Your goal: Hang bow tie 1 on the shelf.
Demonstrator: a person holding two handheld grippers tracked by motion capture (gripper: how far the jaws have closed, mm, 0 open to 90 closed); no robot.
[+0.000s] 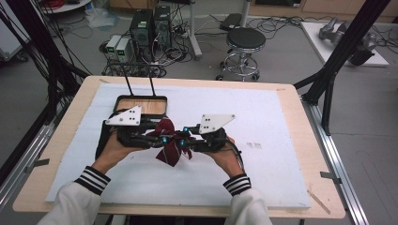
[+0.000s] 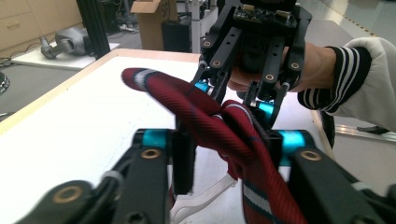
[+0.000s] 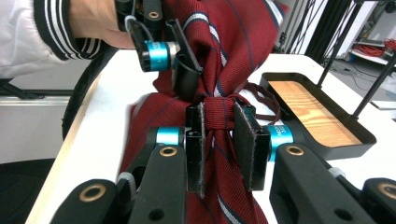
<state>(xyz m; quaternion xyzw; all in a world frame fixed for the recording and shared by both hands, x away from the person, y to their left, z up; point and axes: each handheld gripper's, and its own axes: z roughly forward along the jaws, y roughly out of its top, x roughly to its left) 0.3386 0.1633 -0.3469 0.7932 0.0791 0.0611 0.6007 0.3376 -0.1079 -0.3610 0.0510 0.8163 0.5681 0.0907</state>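
Striped cuffs and both hands entered the high view at six o'clock, each carrying a gripper over the white tabletop (image 1: pixel 281 117). Between them hung a red striped tie (image 1: pixel 168 140), bunched near the middle of the board, just at six o'clock of a black tray (image 1: pixel 119 99) with a wooden floor.

In its own view the right gripper (image 3: pixel 223 140) had its jaws clamped on the narrow knotted band of the tie. The left gripper (image 2: pixel 229 154) had its jaws drawn in around a thick fold of the same cloth, pressing it from both sides.

Judging from this, the risk lay in the two grips sitting so close together: a pull in opposite directions could tighten the knot rather than work it, or slide the smooth fabric out of the left jaws, whose hold on the bulky fold looked less sure. The loose tail could also catch on a jaw link.

How the knot ran was hard to read, since the folds overlapped and the grippers covered much of it from above. The tie's ends were cut off at the bottom of both gripper views.
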